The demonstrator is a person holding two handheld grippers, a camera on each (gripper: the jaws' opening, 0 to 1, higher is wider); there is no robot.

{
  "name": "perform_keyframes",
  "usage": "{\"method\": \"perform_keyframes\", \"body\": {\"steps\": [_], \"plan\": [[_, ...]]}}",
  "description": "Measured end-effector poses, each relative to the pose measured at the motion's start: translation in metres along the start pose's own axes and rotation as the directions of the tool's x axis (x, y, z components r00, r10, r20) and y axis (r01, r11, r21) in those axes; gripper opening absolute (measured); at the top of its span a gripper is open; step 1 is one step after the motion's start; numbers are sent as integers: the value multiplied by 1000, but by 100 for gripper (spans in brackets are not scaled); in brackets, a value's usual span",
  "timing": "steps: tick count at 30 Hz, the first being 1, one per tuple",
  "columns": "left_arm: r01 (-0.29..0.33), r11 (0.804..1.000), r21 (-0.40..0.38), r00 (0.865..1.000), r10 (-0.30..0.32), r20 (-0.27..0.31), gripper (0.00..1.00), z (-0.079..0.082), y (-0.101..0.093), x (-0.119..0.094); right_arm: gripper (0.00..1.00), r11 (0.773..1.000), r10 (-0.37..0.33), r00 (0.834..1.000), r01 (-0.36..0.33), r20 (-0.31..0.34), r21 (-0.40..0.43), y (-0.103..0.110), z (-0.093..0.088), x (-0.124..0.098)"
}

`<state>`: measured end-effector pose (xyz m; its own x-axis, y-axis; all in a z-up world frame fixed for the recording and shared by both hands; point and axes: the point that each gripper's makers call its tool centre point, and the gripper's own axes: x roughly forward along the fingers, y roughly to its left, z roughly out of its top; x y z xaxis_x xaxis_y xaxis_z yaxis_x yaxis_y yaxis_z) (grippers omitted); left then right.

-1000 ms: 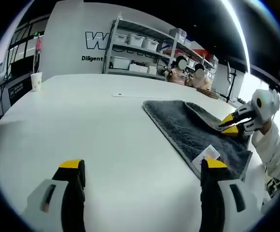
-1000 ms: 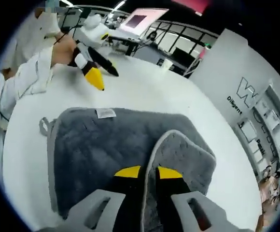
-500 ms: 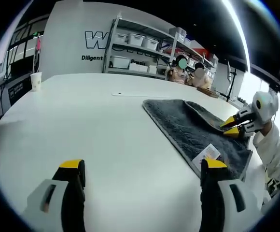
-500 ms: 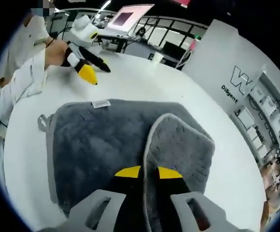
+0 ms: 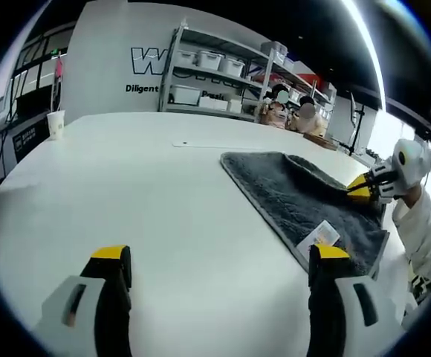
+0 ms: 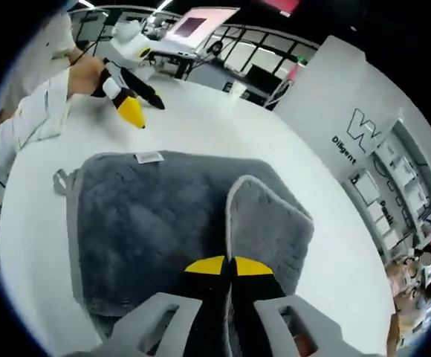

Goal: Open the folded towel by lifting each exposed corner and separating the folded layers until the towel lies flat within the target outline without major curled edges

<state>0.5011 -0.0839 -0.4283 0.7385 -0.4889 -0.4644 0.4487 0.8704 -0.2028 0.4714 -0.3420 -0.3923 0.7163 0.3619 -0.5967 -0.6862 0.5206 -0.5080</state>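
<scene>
Right gripper view: the right gripper, its yellow-tipped jaws pressed together on the raised edge of a grey towel, holds a folded flap up off the layer beneath. Beyond the flap the towel spreads across a white table, a white care label on its far edge and a small hanging loop at one corner. Farther off, a person's hand in a white sleeve holds the left gripper just above the bare tabletop, apart from the towel.

Left gripper view: the left gripper has its jaws spread wide with nothing between them, over the table. Past it lies the towel, label nearest, with the right gripper at its far side clamping the flap. At the table's far edge stands a paper cup; behind are shelves of white bins.

By the look of it the task is partway: one layer appears lifted but not yet laid over, so the towel remains doubled on that side, and flattening lies ahead. No target outline can be made out on the table. Wall lettering reads "Diligent" under a large "W"; the rest is cut off.
</scene>
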Motion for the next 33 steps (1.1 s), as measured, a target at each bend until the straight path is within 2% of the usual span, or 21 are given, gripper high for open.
{"method": "perform_keyframes", "body": {"steps": [5,9,11,15,18,22,28,33], "plan": [[1,1000,2,1000,-1,-1,98,0,0,0,0,994,-104,995,104,-5,-10,-27,1,-14],[5,1000,1,1000,-5,1,99,1,0,0,0,981,-196,980,195,-30,-19,-52,-3,-25],[7,1000,3,1000,-8,2,99,1,-1,0,0,963,-267,962,265,-52,-49,-70,-8,-34],[18,1000,0,1000,-18,7,99,2,-3,0,0,942,-334,940,330,-70,-58,-90,-13,-44],[29,1000,0,1000,-29,11,99,3,-5,0,0,919,-393,915,387,-95,-82,-108,-19,-52],[49,999,-7,999,-49,23,99,5,-8,0,0,902,-431,896,424,-108,-83,-124,-25,-58],[45,999,-10,999,-44,24,99,6,-6,-1,0,874,-485,864,479,-136,-80,-146,-39,-65],[45,999,-9,999,-45,24,99,5,-7,-1,0,862,-506,845,501,-172,-73,-159,-58,-64]]}}
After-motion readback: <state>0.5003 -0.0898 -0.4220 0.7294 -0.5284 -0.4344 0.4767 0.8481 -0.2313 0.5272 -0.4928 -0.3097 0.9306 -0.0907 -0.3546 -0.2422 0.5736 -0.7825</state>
